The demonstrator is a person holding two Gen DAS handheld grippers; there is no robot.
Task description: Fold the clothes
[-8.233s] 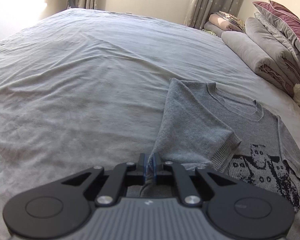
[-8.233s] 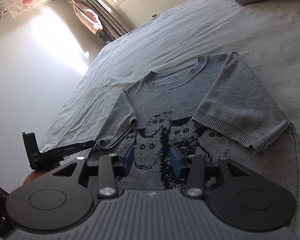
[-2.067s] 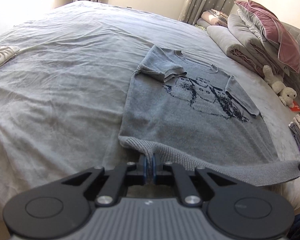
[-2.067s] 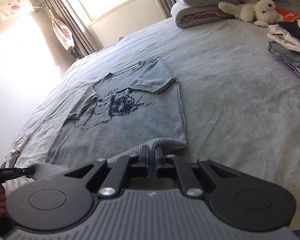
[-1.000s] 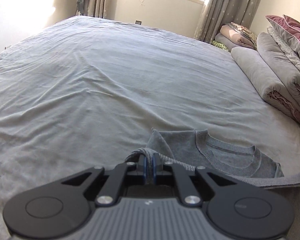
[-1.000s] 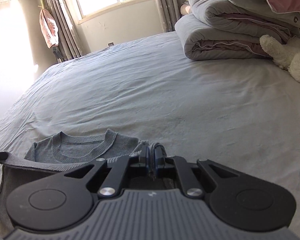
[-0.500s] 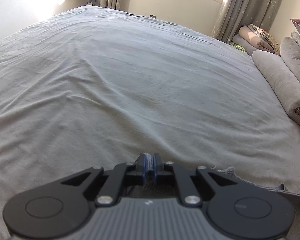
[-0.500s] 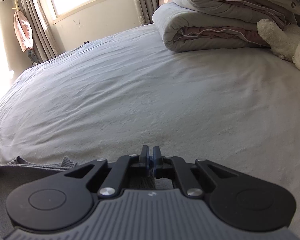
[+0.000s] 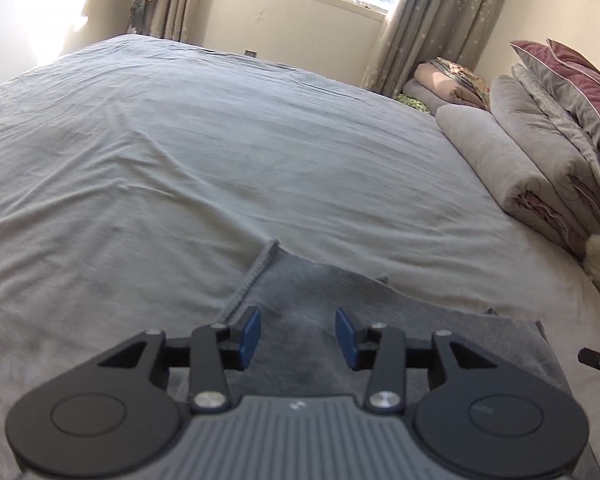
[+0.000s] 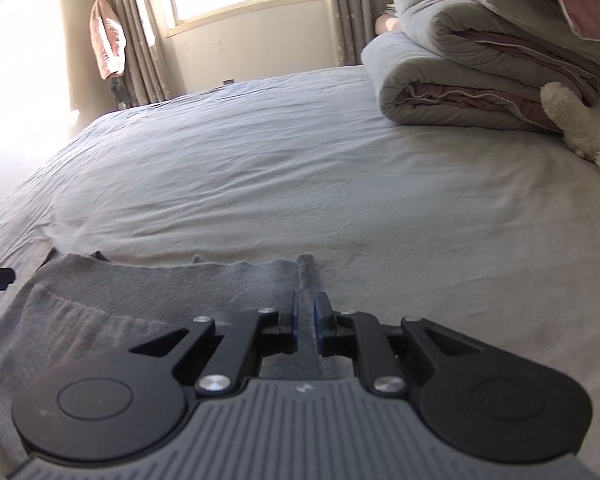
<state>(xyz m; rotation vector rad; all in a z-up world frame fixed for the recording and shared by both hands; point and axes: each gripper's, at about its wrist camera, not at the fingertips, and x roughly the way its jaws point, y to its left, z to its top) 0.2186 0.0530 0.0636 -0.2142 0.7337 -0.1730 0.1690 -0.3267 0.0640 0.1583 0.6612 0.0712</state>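
A grey knit sweater (image 9: 320, 292) lies folded over on the grey bed sheet (image 9: 180, 140), its hem edge toward the window. My left gripper (image 9: 299, 336) hangs just above the sweater's left corner. Its jaws are opening, with nothing between the blue pads (image 9: 252, 334) but the cloth lying below. In the right wrist view the sweater (image 10: 140, 292) spreads to the left. My right gripper (image 10: 308, 316) sits at its right corner with the jaws opening a narrow way. A raised ridge of hem (image 10: 307, 268) still stands between the pads.
Rolled quilts (image 9: 520, 168) and maroon pillows (image 9: 572, 68) are stacked along the right side, with a white plush toy (image 10: 580, 120) beside them. Broad bare sheet stretches ahead to the window wall. The other gripper's tip (image 9: 596, 362) shows at the right edge.
The left jaws went from shut on the hem to wide apart, letting it go. The right jaws parted slightly. Both grippers drew back, so the folded sweater's far edge now shows ahead.
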